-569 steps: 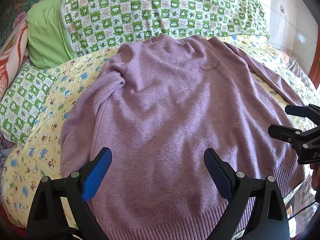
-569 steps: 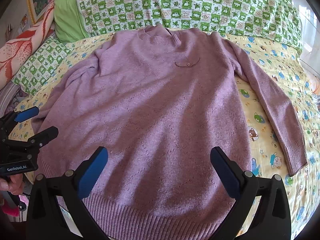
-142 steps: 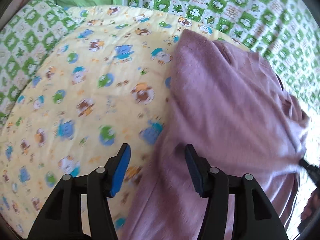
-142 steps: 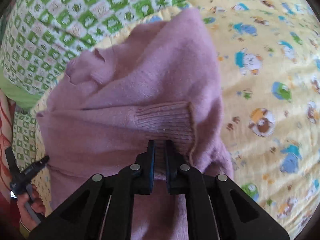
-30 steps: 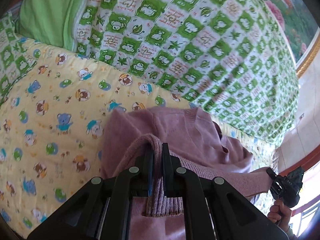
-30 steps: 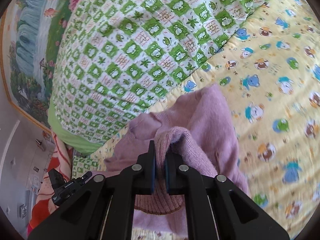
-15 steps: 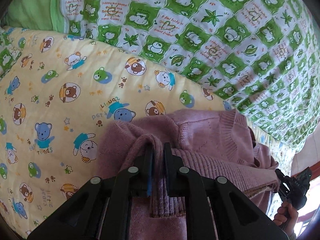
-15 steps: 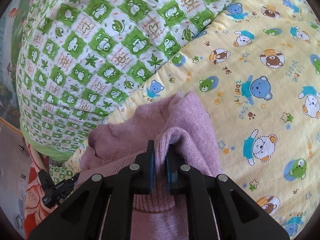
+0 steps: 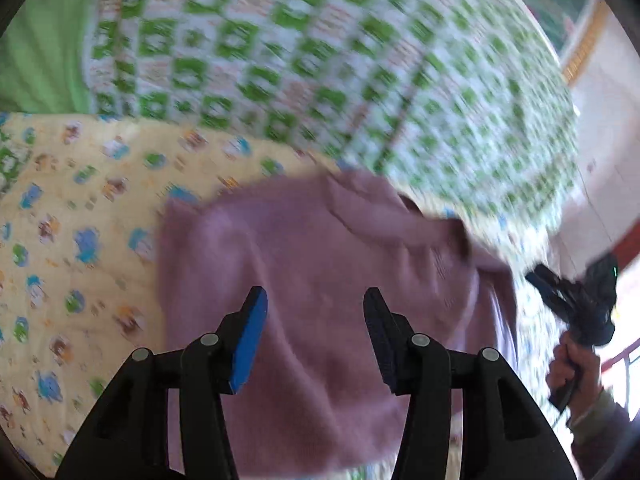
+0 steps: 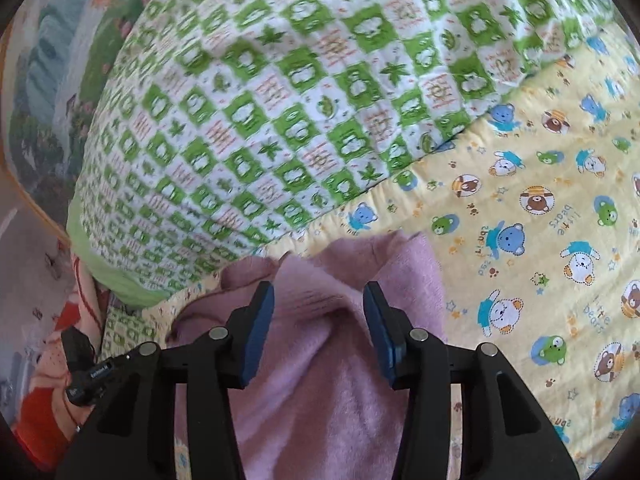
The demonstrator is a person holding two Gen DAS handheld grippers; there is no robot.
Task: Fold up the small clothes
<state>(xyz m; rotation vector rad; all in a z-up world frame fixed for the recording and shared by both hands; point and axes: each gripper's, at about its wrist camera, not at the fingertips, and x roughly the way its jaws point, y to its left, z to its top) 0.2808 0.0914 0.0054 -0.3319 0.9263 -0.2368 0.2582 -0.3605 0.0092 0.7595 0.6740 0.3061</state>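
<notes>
- On the yellow sheet [image 10: 520, 184] with its cartoon bears lies the sweater [image 9: 320, 280], lilac knit, folded into a compact bundle up near the green-checked quilt [image 10: 280, 100].
- Left gripper [image 9: 316, 336]: fingers spread wide, nothing between the blue pads [image 9: 248, 344]. It hangs over the sweater, whose cloth fills the gap behind the pads; whether they touch it cannot be told.
- Left view is motion-blurred, so the quilt's pattern and the sweater's knit are smeared.
- Right gripper [image 10: 318, 332]: fingers spread too, holding nothing. A soft ridge of sweater [image 10: 320, 360] rises between the pads, apart from both.
- Seen from the right gripper, the sweater's top edge lies just below the quilt's hem, with the sheet bare to its right.
- At the right edge of the left view, the right hand [image 9: 572, 364] grips the other tool's black handle, off the sweater's far side.
- At the left of the right view, a bit of the left tool's black body shows over a red-and-pink cloth [image 10: 44, 408].
- Plain green fabric [image 9: 40, 40] sits left of the quilt.
</notes>
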